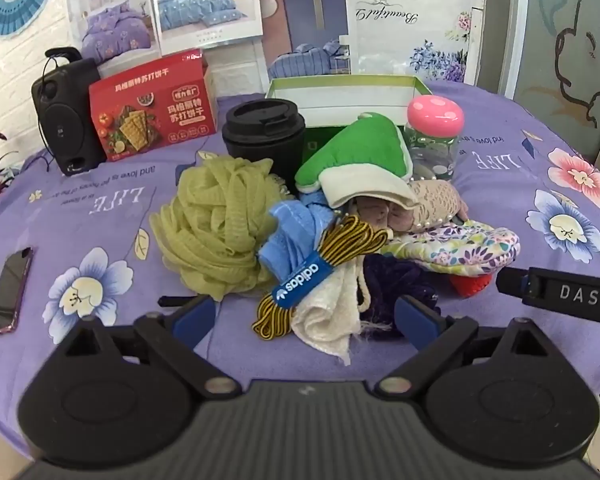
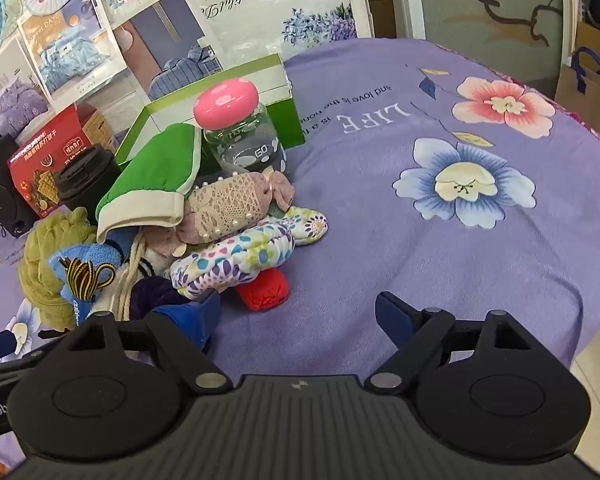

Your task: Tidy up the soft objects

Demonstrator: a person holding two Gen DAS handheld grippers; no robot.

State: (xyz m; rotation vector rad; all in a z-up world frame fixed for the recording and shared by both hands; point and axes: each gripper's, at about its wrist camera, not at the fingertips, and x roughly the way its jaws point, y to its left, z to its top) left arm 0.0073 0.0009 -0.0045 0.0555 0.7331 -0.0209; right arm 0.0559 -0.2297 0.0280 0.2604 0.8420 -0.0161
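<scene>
A heap of soft things lies mid-table: a green mesh pouf [image 1: 216,232], a blue towel [image 1: 288,240], yellow-black laces [image 1: 340,244], a white cloth [image 1: 328,320], a green mitt [image 1: 360,152], a lace piece [image 1: 432,200], a floral mitt [image 1: 460,248] and a red knit item [image 2: 264,290]. Behind the heap stands an open green box [image 1: 348,88]. My left gripper [image 1: 306,314] is open, its fingers on either side of the white cloth's near end. My right gripper [image 2: 296,316] is open over the bare cloth, its left finger beside the red item and a dark purple bundle [image 2: 152,292].
A black lidded cup [image 1: 264,132] and a pink-lidded jar [image 1: 434,132] stand between the heap and the box. A red cracker box [image 1: 152,112] and a speaker [image 1: 66,120] sit at back left, a phone [image 1: 10,292] at left. The table edge [image 2: 580,320] curves away at right.
</scene>
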